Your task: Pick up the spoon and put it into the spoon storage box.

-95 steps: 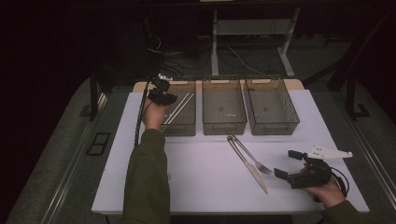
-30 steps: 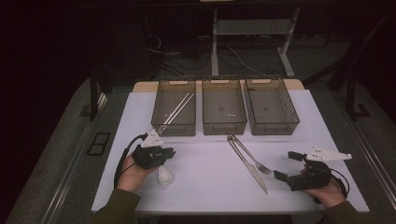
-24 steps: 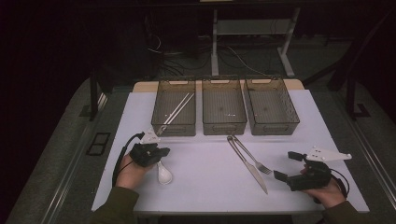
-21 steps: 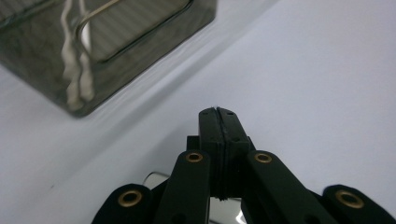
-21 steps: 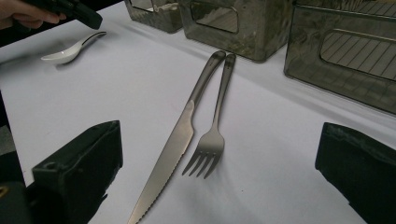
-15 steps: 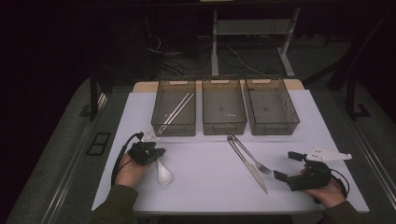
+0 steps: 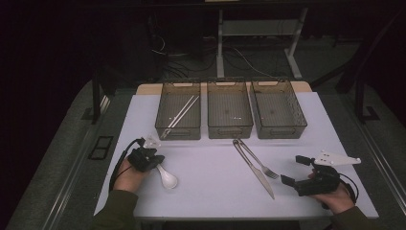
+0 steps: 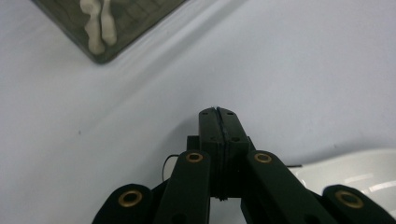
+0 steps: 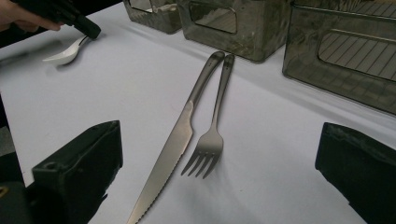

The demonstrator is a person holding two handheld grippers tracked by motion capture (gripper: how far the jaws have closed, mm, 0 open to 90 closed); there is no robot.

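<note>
Sorting cutlery into bins: left claw [image 7: 154,162] sits low on the tabletop [image 7: 210,191] at the handle end of the white spoon [image 7: 167,179]. In the left gripper view its jaws are pressed together, no gap between them, and the spoon's bowl [image 8: 355,175] lies off to the side below them. Jaws have just been closing. Whether they pinch the spoon handle is hard to tell, the handle tip is hidden under the claw; likely a grip on it, in the right gripper view the claw tip meets the handle. Right claw [image 7: 296,171] rests near the tabletop's right front edge, jaws wide apart, nothing between them, facing the knife [image 9: 168,154] and fork [image 9: 212,135], which lie side by side, handles touching near the middle bin [image 7: 230,110]. Left bin [image 7: 179,112] already holds chopsticks [image 7: 181,114]; right bin [image 7: 277,108] looks empty.

Step in hand: picking up the spoon. Next move calls for a lift to confirm the hold, then a carry over to one of the bins, clearing the bin wall before release. The thin handle may slip or swing.
</note>
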